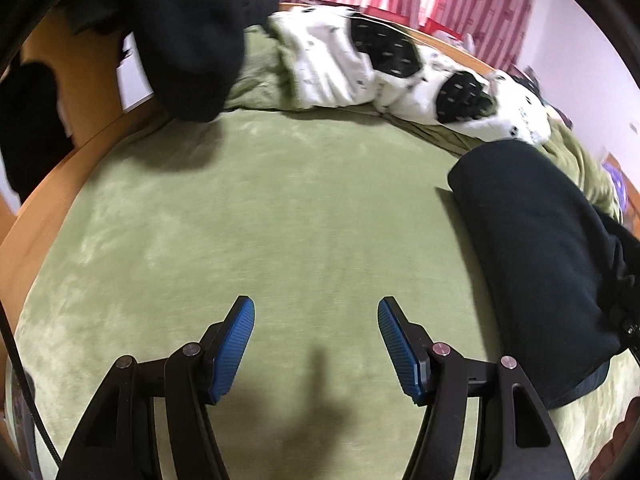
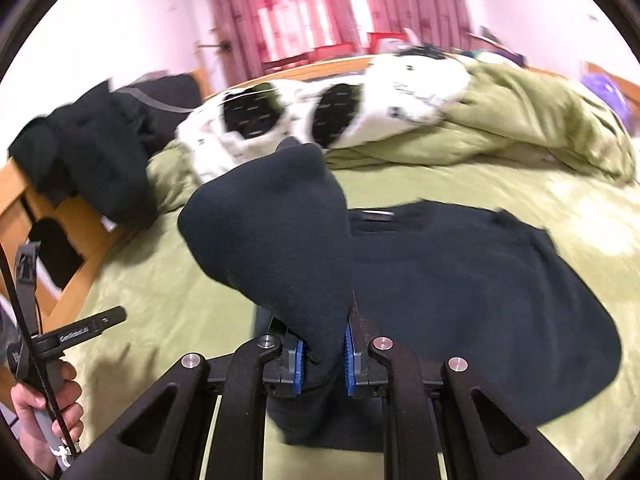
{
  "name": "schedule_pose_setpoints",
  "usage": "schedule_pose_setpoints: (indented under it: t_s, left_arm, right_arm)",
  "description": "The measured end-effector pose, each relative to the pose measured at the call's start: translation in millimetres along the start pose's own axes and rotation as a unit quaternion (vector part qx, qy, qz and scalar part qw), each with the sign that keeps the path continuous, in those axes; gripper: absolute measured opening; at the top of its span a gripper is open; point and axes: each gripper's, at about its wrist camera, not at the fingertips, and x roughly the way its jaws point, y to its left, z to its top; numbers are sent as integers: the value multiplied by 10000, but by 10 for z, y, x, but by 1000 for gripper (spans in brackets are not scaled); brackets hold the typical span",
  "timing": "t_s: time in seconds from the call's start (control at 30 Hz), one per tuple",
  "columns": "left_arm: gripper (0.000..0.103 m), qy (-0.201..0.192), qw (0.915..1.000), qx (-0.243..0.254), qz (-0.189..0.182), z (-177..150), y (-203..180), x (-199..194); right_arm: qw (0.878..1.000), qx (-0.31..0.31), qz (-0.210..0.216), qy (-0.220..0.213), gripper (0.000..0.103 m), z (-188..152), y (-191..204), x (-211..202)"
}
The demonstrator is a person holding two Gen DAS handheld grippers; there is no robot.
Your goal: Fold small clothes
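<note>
A black garment [image 2: 460,300] lies on the green bed cover [image 2: 160,272]. My right gripper [image 2: 324,364] is shut on a fold of it [image 2: 272,232] and holds that fold raised above the rest. In the left wrist view the same garment [image 1: 540,260] lies at the right edge. My left gripper [image 1: 316,344] is open and empty over bare cover [image 1: 260,220], to the left of the garment. The person's hand holds the left gripper [image 2: 80,332] at the lower left of the right wrist view.
A white and black spotted cloth [image 1: 380,76] and bunched green bedding [image 2: 540,128] lie at the far side. Another black garment [image 1: 192,40] hangs over the wooden bed frame [image 1: 36,208] at the left. Pink curtains [image 2: 320,8] hang behind.
</note>
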Motion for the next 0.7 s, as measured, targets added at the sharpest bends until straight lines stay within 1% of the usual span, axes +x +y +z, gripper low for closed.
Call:
schedule_pose_setpoints:
  t_s: [0.1, 0.2, 0.3, 0.4, 0.47, 0.5, 0.57, 0.6, 0.67, 0.7]
  left_arm:
    - [62, -34, 9999, 107, 5, 7, -191, -3]
    - [62, -43, 9998, 176, -94, 14, -370, -3]
    - [62, -40, 9995, 285, -155, 5, -573, 20]
    - [62, 7, 9990, 399, -190, -13, -780, 52]
    - [62, 29, 9985, 481, -242, -8, -917, 62]
    - [62, 6, 9982, 540, -257, -8, -990, 54]
    - [62, -56, 9976, 636, -270, -7, -1109, 34]
    - [62, -95, 9971, 691, -295, -8, -1185, 19]
    - [62, -111, 9966, 742, -345, -5, -1281, 6]
    - [62, -102, 9963, 760, -382, -7, -1334, 9]
  right_arm:
    - [9993, 248, -240, 114, 12, -70, -424, 7]
    - [9971, 547, -370, 377, 12, -224, -832, 95]
    - [9943, 799, -229, 670, 14, -380, -1157, 199]
    - [9944, 691, -315, 735, 24, -467, -1295, 233]
    - [9951, 613, -431, 650, 36, -491, -1338, 183]
    - [9955, 572, -484, 581, 37, -480, -1370, 146]
    - [9960, 560, -481, 495, 44, -444, -1425, 83]
    - [9963, 571, -444, 467, 46, -416, -1465, 52]
    - [9965, 580, -398, 452, 56, -346, -1515, 32]
    - [9965, 597, -373, 448, 59, -317, -1550, 28]
